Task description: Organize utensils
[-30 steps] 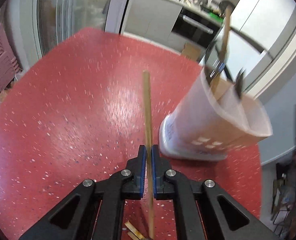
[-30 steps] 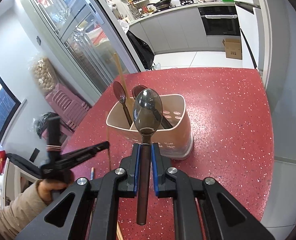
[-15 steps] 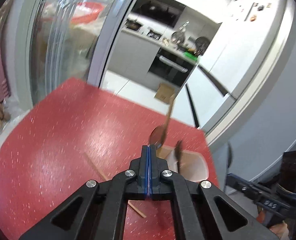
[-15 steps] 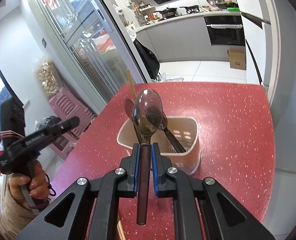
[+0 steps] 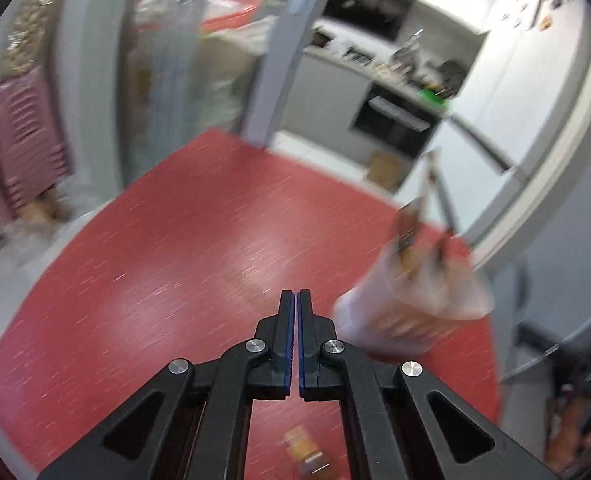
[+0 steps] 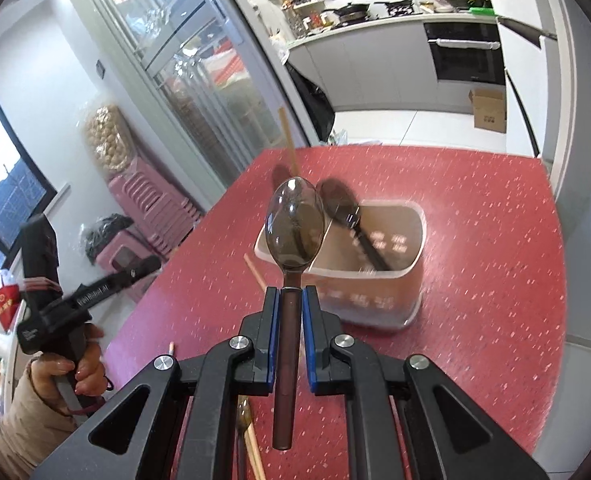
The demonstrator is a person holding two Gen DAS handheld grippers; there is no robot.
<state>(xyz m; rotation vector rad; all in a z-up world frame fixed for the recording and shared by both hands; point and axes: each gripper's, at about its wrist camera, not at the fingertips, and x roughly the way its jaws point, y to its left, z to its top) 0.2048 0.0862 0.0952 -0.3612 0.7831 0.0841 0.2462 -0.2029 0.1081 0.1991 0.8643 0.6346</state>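
Right gripper (image 6: 291,294): pinching brown spoon (image 6: 294,236). Left gripper (image 5: 294,298): pressed together, empty. Utensil holder (image 6: 375,292) at 12 o'clock on red surface (image 6: 495,280); loose chopstick (image 6: 255,272) at 11 o'clock.

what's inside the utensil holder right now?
In the utensil holder: a dark spoon, a wooden chopstick, one more spoon behind the held spoon, which covers the left compartment.

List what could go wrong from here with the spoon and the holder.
The right gripper pinches the brown spoon mid-handle, bowl up; it might pivot or slip before reaching the utensil holder. The holder already has spoons and a chopstick leaning inside, so the incoming spoon may knock them or tip the light holder.
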